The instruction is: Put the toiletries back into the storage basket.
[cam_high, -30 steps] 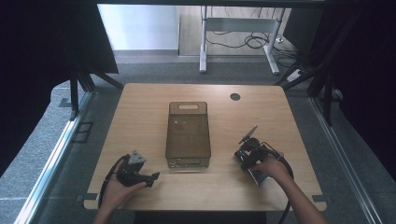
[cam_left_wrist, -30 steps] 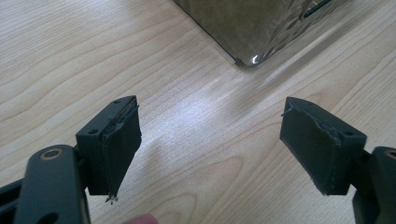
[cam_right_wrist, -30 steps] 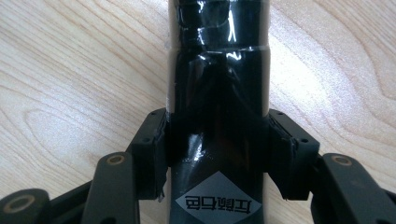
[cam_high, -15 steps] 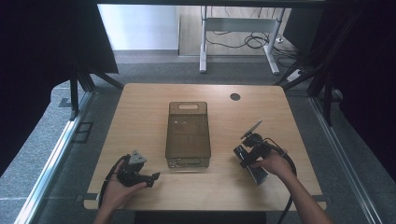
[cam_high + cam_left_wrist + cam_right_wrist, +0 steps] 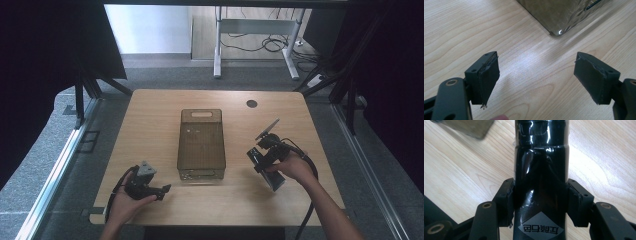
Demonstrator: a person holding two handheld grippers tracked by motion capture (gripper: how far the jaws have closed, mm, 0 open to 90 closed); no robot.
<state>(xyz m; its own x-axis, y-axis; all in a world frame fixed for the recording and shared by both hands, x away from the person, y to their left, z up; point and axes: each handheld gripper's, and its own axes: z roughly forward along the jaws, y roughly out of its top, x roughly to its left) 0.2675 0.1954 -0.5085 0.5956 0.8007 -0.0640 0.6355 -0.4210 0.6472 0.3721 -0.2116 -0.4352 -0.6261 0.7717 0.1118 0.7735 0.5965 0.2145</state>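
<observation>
Right gripper (image 5: 540,202) pads clamp a black bottle (image 5: 541,170) between them, bottle running past the fingertips above the table (image 5: 599,157). Left gripper (image 5: 536,75) jaws wide, nothing between; brown bin (image 5: 564,15) corner just beyond its tips.

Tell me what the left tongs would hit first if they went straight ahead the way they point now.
Probably the near corner of the smoky plastic bin; the open left tongs aim over bare table toward it, slightly off-centre.
</observation>
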